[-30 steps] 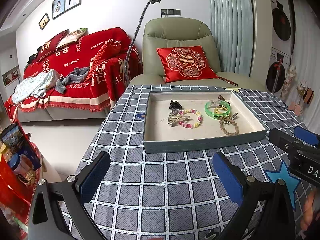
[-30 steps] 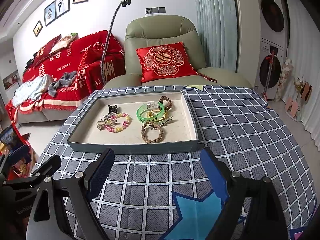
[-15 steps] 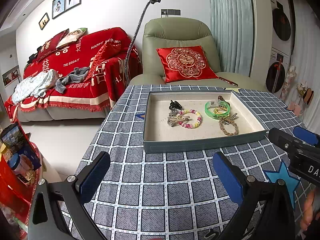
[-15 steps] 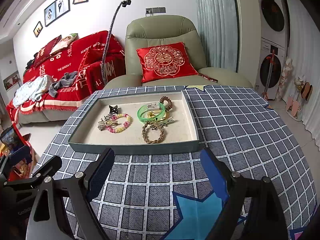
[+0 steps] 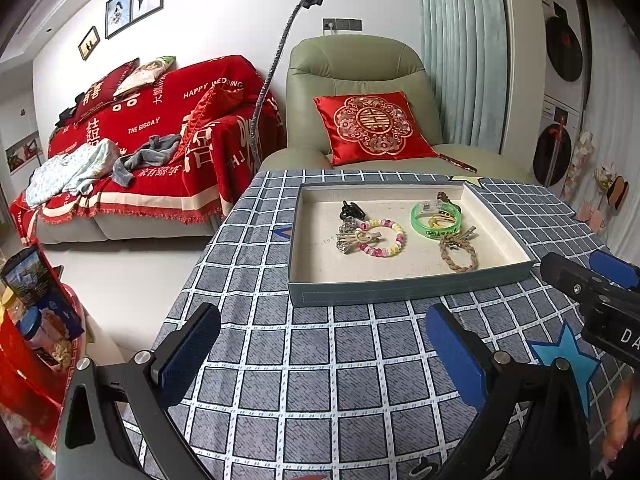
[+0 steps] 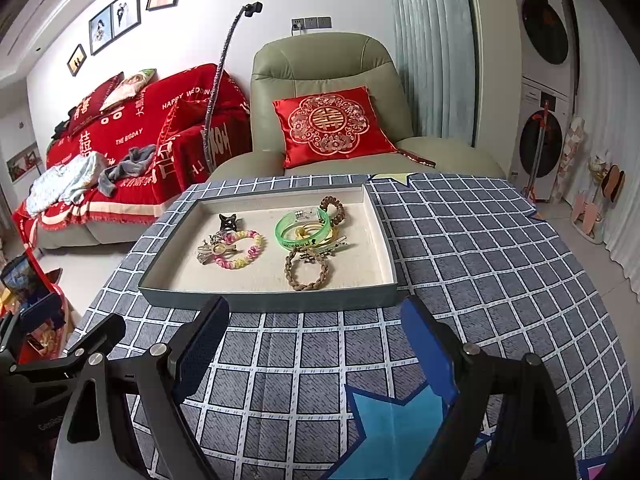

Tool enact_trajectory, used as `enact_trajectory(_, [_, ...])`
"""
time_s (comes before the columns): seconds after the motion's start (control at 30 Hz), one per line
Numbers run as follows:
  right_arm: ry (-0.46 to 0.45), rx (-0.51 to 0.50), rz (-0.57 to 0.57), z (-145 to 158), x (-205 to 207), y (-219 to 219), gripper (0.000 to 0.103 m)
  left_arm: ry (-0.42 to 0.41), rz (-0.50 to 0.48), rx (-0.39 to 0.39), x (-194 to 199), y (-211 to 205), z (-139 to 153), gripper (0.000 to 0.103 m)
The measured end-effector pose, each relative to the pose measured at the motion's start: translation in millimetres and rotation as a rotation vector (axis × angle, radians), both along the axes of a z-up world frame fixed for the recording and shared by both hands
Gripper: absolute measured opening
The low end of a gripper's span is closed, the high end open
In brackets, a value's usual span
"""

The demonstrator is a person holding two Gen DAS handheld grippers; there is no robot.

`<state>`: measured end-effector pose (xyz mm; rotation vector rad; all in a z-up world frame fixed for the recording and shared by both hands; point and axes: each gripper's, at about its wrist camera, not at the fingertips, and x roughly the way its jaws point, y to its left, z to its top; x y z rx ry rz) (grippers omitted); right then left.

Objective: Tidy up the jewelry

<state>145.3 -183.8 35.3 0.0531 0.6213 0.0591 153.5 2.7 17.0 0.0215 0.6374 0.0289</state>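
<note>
A shallow grey tray (image 5: 404, 285) (image 6: 264, 300) with a cream lining sits on the checked tablecloth. Inside lie a pink and yellow bead bracelet (image 5: 382, 237) (image 6: 240, 250), a green bangle (image 5: 435, 220) (image 6: 304, 231), a braided brown cord bracelet (image 5: 458, 255) (image 6: 307, 268), a black claw clip (image 5: 352, 210) (image 6: 229, 222), silver hair clips (image 5: 348, 238) (image 6: 208, 249) and a brown bead ring (image 6: 334, 207). My left gripper (image 5: 324, 344) hovers open before the tray's near wall, nothing between its blue pads. My right gripper (image 6: 316, 340) is open too, also short of the tray.
The table's cloth (image 6: 480, 264) has blue star patches. A green armchair (image 6: 332, 80) with a red cushion stands behind the table, a red-covered sofa (image 5: 140, 128) to the left. A red stand with snack tubs (image 5: 36, 332) is at the lower left. The right gripper's body (image 5: 592, 292) juts in beside the left.
</note>
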Motion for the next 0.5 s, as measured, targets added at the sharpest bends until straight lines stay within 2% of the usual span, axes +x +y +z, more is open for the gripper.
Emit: enact_trajectory(0.5, [-0.001,-0.002,0.002,1.4,-0.6,0.8,0.090,0.014,0.003,-0.008,1.3,2.2,-2.8,0.103])
